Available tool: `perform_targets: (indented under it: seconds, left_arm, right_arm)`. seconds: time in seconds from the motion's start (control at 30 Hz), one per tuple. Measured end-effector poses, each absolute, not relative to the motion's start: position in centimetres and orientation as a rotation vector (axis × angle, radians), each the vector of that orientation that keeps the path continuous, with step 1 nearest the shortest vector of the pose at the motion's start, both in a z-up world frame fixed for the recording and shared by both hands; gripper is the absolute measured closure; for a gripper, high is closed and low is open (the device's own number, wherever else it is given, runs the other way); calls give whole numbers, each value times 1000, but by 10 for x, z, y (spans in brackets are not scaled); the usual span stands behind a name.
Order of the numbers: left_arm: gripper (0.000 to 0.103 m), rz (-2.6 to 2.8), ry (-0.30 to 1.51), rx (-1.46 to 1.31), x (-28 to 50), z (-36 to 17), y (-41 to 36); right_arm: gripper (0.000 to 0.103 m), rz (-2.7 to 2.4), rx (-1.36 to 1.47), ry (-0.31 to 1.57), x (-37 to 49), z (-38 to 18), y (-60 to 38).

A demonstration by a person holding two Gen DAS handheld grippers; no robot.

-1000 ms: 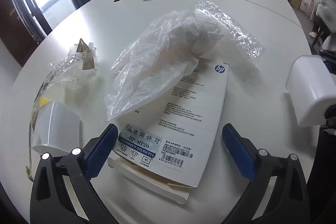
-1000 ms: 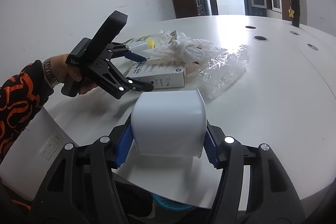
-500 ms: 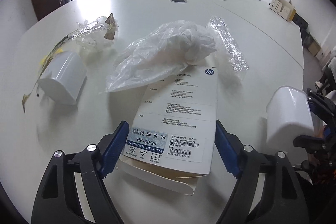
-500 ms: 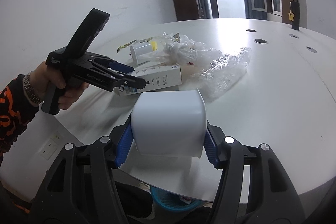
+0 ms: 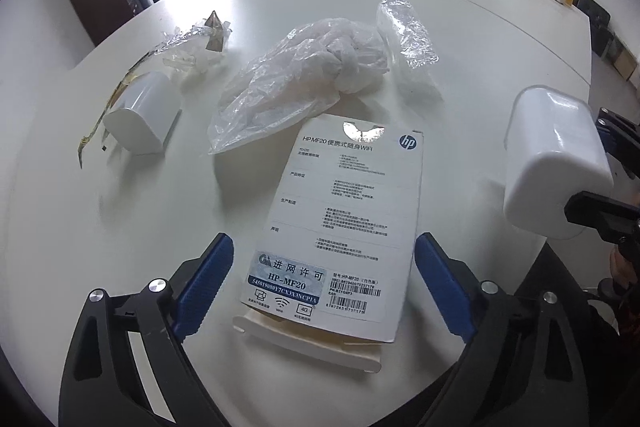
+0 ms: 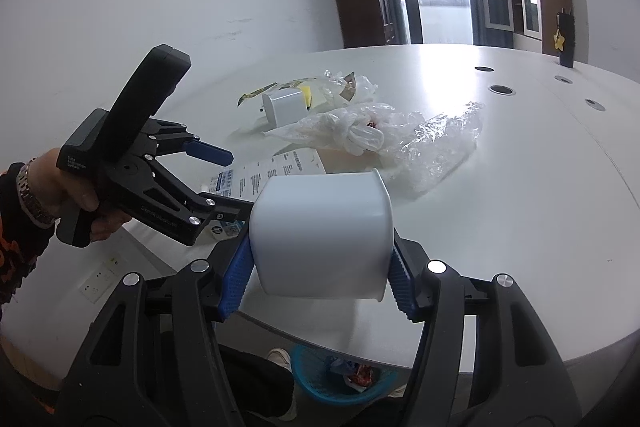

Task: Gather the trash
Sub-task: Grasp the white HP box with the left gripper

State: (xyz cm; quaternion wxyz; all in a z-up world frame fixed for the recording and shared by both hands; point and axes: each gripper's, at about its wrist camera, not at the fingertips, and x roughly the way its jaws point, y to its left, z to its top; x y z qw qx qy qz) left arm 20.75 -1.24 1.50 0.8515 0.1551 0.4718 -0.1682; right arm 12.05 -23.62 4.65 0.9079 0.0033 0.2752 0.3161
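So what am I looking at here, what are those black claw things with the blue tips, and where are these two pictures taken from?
No robot here: a person carries a hand-held gripper in each hand, a black clamp with two blue-padded fingers. Each has a camera looking forward along its fingers, so each picture is one gripper's own view.

In the left view, the left hand-held gripper points down at a white table, its jaws opening, one on each side of an HP box without touching it. Beyond lie a crumpled plastic bag, clear wrap, a white cup on its side and some wrappers.

In the right view, the right hand-held gripper is shut on another white cup. You also see the person's left hand and, below the table edge, a blue bin with trash in it.
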Motion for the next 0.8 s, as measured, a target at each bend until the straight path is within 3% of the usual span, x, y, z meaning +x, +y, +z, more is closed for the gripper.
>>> perform_targets:
  seconds: [0.2,0.27,0.37,0.8]
  left_arm:
    - [8,-351,1023,346,215,4,-14]
    - [16,-327,1014,328,212,2,-12]
    - [20,-301,1002,288,206,2,-9]
    - [26,-246,925,130,140,24,1]
  right_arm:
    - [47,641,-4,542,113,54,-240]
    - [47,641,-6,538,110,56,-241]
    - [47,645,-10,529,104,59,-242]
    - [47,651,-34,493,82,68,-237]
